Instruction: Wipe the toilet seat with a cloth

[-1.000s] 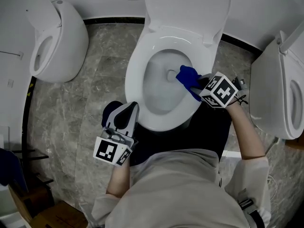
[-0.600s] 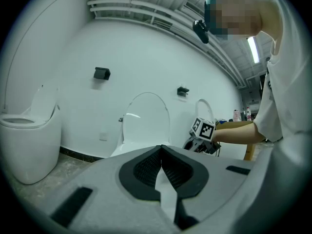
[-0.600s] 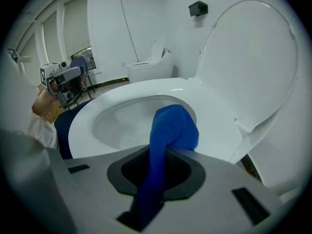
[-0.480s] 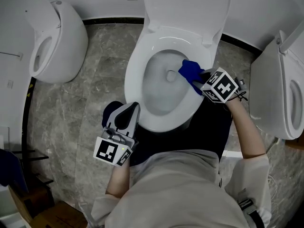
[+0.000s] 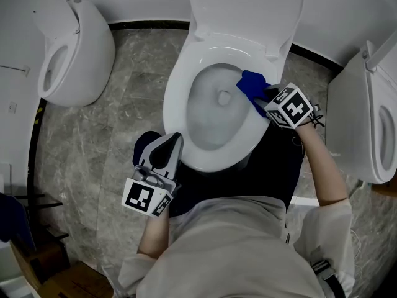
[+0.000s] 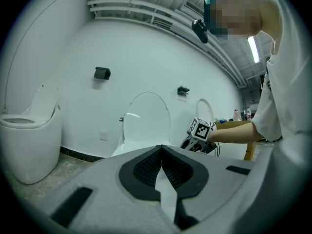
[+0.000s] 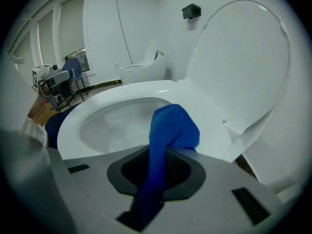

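The right gripper [image 5: 267, 98] has its jaws closed on a blue cloth [image 7: 171, 125]. In the right gripper view the cloth runs up as a narrow band between the two black pads, then bunches into a rounded wad just beyond the tips. That wad rests on the white toilet seat [image 5: 176, 98], on its right side toward the back and near the hinge. It sits on the inner edge of the ring, with part of it hanging over the bowl. The lid [image 5: 245, 5] stands raised behind it.

The left gripper [image 5: 169, 143] has its jaws shut with nothing between them. In the left gripper view the ribbed black pads meet at their tips, and only a thin pale slit widens below them. This gripper is held off the toilet, just beside the seat's front left edge and above the grey marbled floor [image 5: 124, 110], without touching the seat. It points toward the toilet and the other gripper.

A second toilet [image 5: 74, 48] stands at the left edge of the floor, and a third toilet [image 5: 366, 123] stands at the right edge.
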The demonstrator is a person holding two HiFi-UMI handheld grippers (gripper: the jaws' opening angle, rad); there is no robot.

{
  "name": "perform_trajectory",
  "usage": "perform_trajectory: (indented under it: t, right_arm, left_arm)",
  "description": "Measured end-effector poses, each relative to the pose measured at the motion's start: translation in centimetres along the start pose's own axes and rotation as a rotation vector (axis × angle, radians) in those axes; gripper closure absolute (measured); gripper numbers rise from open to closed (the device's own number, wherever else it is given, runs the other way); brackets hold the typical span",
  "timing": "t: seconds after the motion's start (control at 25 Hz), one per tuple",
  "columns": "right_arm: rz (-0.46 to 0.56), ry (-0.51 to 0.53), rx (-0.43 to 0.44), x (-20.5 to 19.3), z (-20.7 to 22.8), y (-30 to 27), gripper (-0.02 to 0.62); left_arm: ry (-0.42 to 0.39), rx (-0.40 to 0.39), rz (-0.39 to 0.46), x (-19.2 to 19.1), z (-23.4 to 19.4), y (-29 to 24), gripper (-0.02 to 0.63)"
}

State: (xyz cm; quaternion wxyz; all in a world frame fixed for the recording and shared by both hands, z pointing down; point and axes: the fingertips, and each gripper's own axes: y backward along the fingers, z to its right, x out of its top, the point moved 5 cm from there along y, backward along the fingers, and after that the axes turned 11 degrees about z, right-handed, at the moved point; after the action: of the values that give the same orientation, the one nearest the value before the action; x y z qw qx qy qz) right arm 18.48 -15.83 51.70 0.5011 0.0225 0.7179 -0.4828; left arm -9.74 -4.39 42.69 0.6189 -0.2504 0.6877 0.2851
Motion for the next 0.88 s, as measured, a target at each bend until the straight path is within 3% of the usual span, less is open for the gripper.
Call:
perform_trajectory:
  t: [0.88]
  right_arm:
    - [-0.008, 0.003, -0.049, 0.4, 2.1, -0.6, 0.543]
  left_arm:
    - [-0.004, 0.021, 0.0, -0.2, -0.4, 0.9, 0.598]
